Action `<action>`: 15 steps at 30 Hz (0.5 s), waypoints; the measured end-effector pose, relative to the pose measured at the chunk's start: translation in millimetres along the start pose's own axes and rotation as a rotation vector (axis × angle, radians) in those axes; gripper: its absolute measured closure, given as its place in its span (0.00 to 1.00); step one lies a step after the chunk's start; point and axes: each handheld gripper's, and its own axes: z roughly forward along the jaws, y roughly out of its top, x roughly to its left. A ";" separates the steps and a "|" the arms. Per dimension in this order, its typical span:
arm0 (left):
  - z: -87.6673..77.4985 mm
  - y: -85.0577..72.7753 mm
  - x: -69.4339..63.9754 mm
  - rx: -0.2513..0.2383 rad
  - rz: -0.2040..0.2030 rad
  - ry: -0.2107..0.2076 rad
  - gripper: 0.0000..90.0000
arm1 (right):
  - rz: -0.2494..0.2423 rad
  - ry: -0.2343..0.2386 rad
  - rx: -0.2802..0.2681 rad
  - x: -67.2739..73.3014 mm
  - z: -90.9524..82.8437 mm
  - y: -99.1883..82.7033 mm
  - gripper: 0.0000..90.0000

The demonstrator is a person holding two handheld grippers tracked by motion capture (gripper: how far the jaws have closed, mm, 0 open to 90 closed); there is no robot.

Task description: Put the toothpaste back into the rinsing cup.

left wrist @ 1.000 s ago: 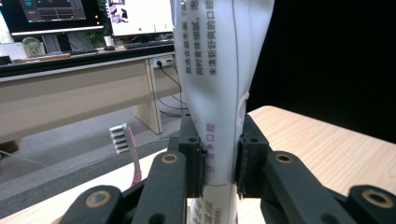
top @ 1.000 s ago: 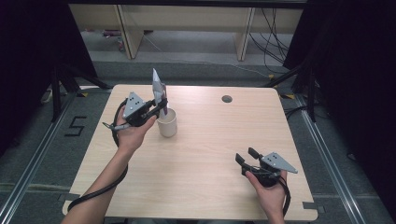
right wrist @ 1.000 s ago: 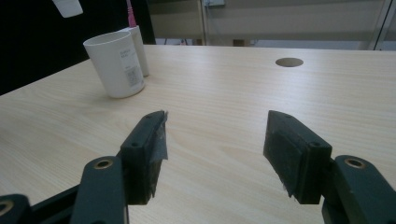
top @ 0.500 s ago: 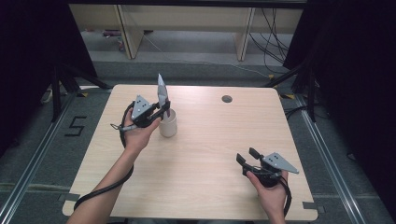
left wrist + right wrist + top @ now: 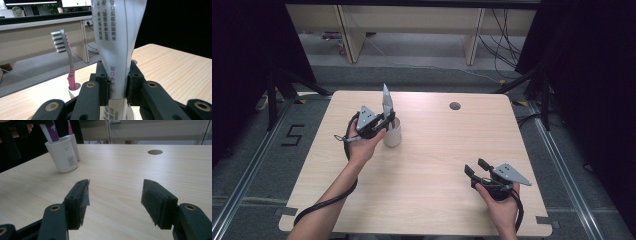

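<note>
A white toothpaste tube with purple print stands upright, its lower end inside a white cup. My left gripper is shut on the tube just above the cup's rim, and its jaws pinch both sides in the left gripper view. A pink toothbrush with grey bristles stands in a second white cup right behind. The right gripper view has both cups at its far left. My right gripper rests open and empty near the table's front right.
The light wooden table has a round cable hole at the back right. Beyond the far edge are a floor with cables and desk legs. A cable trails from the left gripper along the forearm.
My left gripper has moved slightly right and down, lowering the toothpaste tube into the cup. The right gripper has stayed put.
</note>
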 end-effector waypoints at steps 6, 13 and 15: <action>2.2 -5.7 0.4 0.009 -0.004 0.001 0.84 | 0.007 0.007 0.020 0.6 -0.4 0.2 0.44; 3.1 -10.8 0.4 0.023 -0.009 -0.002 0.83 | -0.009 0.006 0.005 0.6 1.7 -0.8 0.43; 3.4 -12.0 0.2 0.021 -0.020 -0.003 0.83 | -0.014 -0.008 0.026 0.8 0.2 -0.2 0.43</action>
